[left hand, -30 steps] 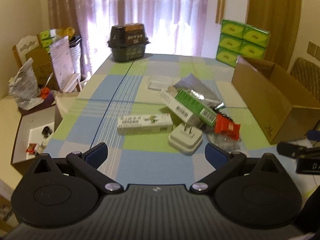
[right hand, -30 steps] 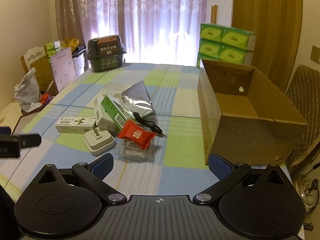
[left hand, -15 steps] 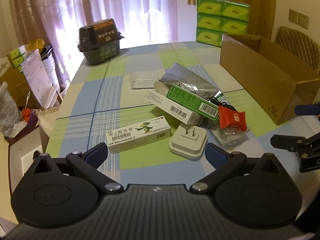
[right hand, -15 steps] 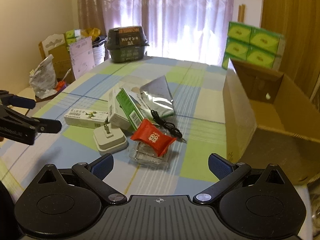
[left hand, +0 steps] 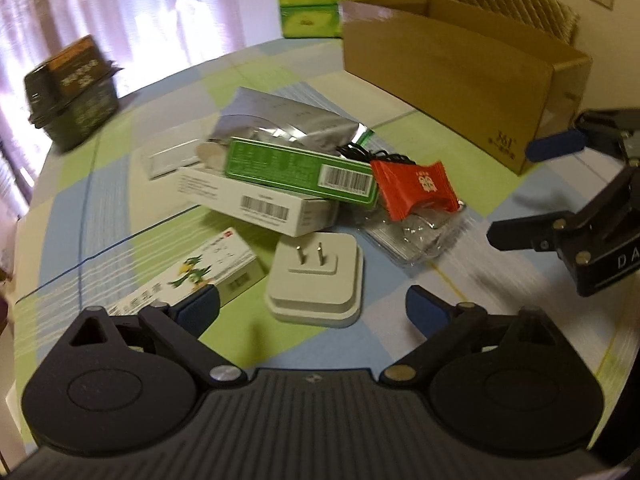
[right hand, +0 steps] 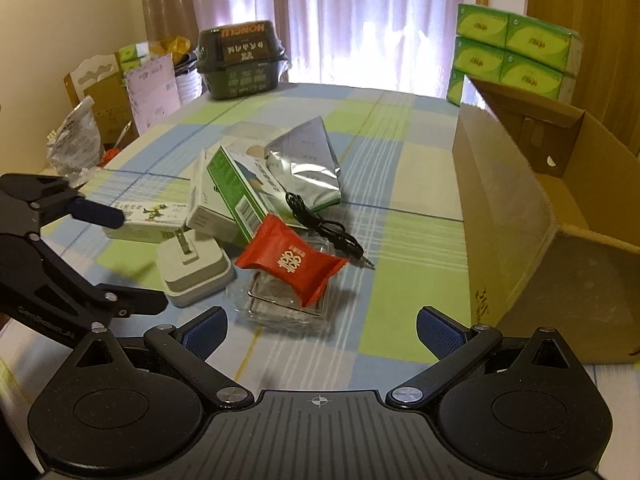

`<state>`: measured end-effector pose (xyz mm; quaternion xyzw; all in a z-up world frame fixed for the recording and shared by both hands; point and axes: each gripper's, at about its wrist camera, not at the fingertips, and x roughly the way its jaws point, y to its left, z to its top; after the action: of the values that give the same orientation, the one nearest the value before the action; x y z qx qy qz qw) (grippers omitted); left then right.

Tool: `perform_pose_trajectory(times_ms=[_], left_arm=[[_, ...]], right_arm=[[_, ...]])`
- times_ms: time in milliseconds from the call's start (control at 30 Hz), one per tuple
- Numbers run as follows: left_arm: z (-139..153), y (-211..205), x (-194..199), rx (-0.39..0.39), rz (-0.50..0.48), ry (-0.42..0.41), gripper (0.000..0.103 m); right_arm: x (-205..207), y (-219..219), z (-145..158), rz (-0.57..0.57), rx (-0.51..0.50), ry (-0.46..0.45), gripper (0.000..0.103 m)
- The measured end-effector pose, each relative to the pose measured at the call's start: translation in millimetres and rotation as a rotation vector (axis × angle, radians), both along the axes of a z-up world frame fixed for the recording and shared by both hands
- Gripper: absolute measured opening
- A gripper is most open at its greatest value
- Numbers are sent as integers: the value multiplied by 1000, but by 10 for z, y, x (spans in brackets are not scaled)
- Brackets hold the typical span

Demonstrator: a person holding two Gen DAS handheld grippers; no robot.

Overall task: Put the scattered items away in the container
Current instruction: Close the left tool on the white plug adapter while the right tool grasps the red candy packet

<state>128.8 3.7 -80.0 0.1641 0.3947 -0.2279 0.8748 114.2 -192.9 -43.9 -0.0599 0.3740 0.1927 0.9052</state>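
In the lower part of the frame the right gripper [right hand: 318, 326] has its jaws wide apart, with nothing between them. Just above it a red candy packet [right hand: 290, 260] lies on a clear plastic tray [right hand: 280, 312]. At the centre left is a white plug adapter [right hand: 194, 268]. The cardboard box [right hand: 504, 216] stands open at the right

box: open brown cardboard box [right hand: 520, 216], right of frame, upright
plug: white adapter [right hand: 194, 266], prongs up, lower left of centre
candy: red wrapper [right hand: 290, 262] atop clear packet [right hand: 280, 304]
cartons: green box [right hand: 240, 192] leaning on white box [right hand: 202, 204]
pouch: silver foil [right hand: 306, 166], centre
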Motion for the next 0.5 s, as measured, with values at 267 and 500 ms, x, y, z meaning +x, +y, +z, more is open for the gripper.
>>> perform_pose_trajectory(times_ms=[267, 500], left_arm=[[-156, -31, 211, 10, -43, 28, 87], [-183, -24, 310, -30, -28, 73, 58]], right_arm=[[116, -3, -86, 7, 33, 33, 103], [244, 59, -55, 1, 114, 27, 103]])
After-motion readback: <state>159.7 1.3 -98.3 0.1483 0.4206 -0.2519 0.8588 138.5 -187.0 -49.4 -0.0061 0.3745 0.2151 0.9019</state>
